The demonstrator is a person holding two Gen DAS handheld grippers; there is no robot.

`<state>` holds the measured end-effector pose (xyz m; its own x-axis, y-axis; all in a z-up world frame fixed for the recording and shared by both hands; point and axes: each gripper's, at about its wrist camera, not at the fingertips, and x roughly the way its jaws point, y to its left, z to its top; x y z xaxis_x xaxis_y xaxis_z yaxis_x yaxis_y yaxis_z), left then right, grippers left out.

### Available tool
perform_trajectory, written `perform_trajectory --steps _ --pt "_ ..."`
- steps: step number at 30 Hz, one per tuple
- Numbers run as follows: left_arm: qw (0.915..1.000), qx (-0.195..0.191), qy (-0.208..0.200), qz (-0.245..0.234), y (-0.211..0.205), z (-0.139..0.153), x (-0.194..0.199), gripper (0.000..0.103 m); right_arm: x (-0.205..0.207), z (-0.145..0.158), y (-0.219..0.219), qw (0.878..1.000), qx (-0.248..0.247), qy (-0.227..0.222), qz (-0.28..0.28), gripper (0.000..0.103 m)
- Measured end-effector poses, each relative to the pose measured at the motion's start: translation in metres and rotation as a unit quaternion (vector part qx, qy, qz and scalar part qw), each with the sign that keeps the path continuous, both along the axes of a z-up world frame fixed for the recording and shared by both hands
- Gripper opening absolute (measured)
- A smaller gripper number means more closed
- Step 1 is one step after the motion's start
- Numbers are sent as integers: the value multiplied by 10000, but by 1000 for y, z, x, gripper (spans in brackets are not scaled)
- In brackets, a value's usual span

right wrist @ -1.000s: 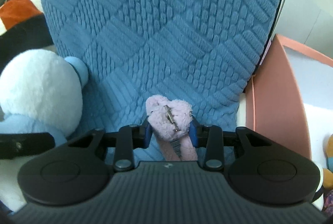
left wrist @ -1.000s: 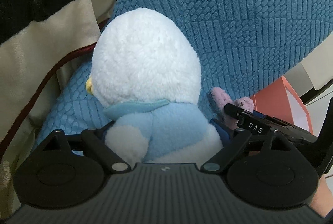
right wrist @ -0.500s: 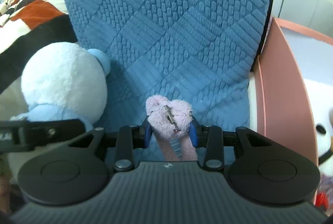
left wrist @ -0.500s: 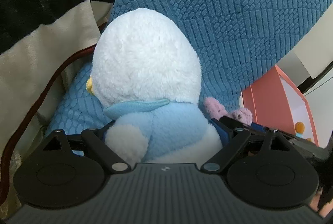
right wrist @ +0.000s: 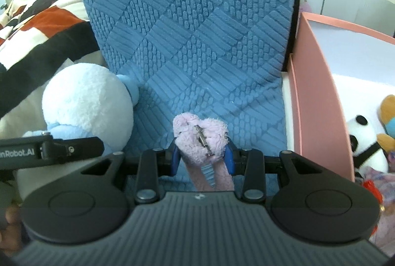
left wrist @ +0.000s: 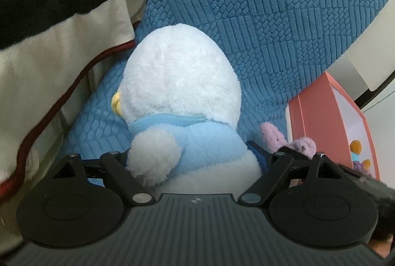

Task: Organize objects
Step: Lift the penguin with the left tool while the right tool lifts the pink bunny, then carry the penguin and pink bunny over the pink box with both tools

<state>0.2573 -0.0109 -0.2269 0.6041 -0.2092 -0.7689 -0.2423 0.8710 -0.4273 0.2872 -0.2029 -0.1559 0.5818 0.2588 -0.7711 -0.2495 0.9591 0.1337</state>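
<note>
so both tongs are loaded right now: the left gripper (left wrist: 195, 159) has the white and blue penguin plush (left wrist: 182, 103) sitting between its jaws, which have just been closing in on its soft body, and the right gripper (right wrist: 201, 154) is clamped on a small pink plush (right wrist: 200, 140) with a little metal spring showing on it. Both toys hang in front of the blue textured cushion (right wrist: 197, 31), penguin toward its left edge by the striped blanket (left wrist: 61, 6), pink one nearer its right edge. The pink bin (right wrist: 318, 93) sits just past that right edge and already holds other stuffed toys (right wrist: 365, 140), so my guess is that's the drop spot. Tip for this carry: keep the squeeze steady, plush squishes and slips, and get each toy fully over the bin's near wall before letting go, pink one first since it's closest
</note>
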Motion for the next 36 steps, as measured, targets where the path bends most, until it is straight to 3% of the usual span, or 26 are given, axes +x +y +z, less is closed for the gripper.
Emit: perform_trajectory --steps 25,36 --pt "9985 -471 98 273 -34 45 -84 85 -87 56 -63 9972 596 179 -425 39" --pt "9976 -664 -26 173 -59 93 -77 85 -85 107 -92 9972 648 -65 -355 39"
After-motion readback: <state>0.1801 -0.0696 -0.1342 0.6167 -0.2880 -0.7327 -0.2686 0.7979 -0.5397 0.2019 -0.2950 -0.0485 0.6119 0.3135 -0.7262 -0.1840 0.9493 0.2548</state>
